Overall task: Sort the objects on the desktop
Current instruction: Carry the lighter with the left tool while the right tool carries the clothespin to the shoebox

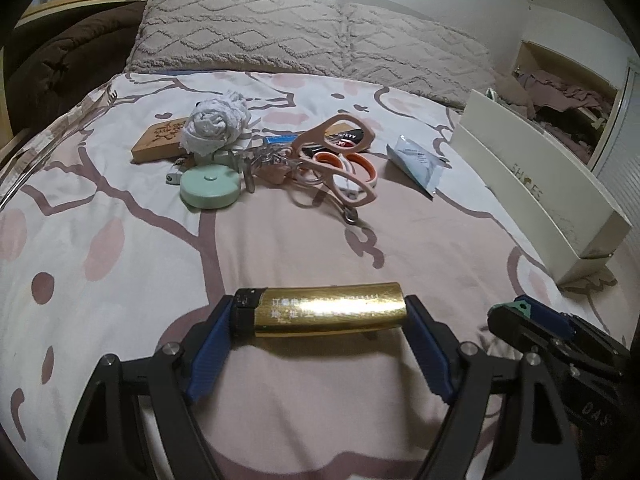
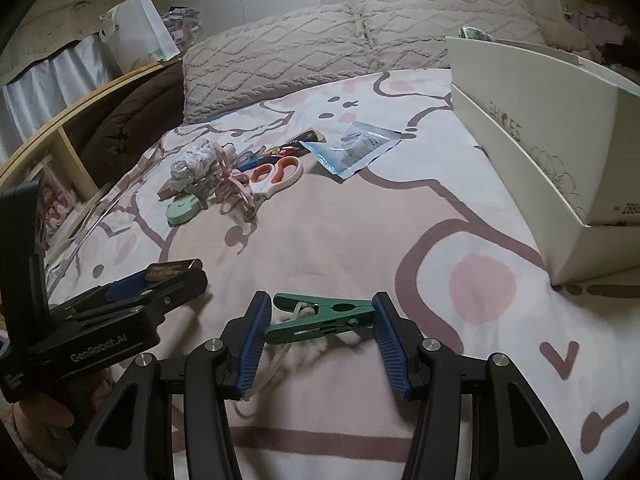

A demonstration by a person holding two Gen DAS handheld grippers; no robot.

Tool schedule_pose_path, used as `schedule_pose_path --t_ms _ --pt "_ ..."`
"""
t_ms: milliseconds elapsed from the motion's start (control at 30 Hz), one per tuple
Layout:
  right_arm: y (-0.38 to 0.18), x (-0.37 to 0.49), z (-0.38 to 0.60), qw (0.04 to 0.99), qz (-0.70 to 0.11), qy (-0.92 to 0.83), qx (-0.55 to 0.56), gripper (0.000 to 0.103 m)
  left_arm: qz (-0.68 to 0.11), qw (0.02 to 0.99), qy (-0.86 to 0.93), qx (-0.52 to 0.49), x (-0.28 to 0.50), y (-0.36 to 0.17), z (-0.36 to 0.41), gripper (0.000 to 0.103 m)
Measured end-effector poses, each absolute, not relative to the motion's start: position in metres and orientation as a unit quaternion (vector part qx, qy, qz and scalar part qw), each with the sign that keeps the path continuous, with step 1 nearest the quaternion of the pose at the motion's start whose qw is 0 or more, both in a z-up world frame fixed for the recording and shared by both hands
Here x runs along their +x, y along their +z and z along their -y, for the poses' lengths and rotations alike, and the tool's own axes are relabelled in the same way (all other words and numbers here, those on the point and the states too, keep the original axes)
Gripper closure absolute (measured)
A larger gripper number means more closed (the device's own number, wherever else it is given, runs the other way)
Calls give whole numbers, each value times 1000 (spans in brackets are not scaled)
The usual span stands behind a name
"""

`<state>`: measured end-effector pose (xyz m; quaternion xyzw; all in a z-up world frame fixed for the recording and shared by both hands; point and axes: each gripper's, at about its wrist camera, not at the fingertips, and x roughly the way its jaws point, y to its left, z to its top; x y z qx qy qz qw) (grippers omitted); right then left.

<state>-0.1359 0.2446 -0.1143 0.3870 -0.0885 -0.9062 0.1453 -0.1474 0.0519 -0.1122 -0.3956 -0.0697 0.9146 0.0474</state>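
My left gripper (image 1: 320, 316) is shut on a gold lighter (image 1: 326, 309), held crosswise between the blue pads above the bedsheet; it also shows in the right wrist view (image 2: 172, 270). My right gripper (image 2: 320, 318) is shut on a green clothes peg (image 2: 320, 316), held lengthwise, with a pale cord hanging from it. A pile of objects lies ahead: orange-handled scissors (image 2: 276, 178), pink eyelash curler (image 1: 340, 152), mint tape measure (image 1: 210, 188), rolled white cloth (image 1: 216, 122), wooden block (image 1: 160, 140), blue sachet (image 2: 352, 150).
A white shoe box (image 2: 532, 152) stands open at the right on the bed; it shows in the left wrist view too (image 1: 536, 188). Beige pillows (image 1: 304, 36) lie at the back. A wooden shelf (image 2: 60, 140) and brown blanket (image 2: 136, 120) border the left.
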Motion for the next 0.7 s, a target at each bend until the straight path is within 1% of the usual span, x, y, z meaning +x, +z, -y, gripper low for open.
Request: schedule_pose_path --t_ms 700 --pt "-80 -90 -281 122 97 -926 344 51 25 91 920 -379 -110 -83 -92 21"
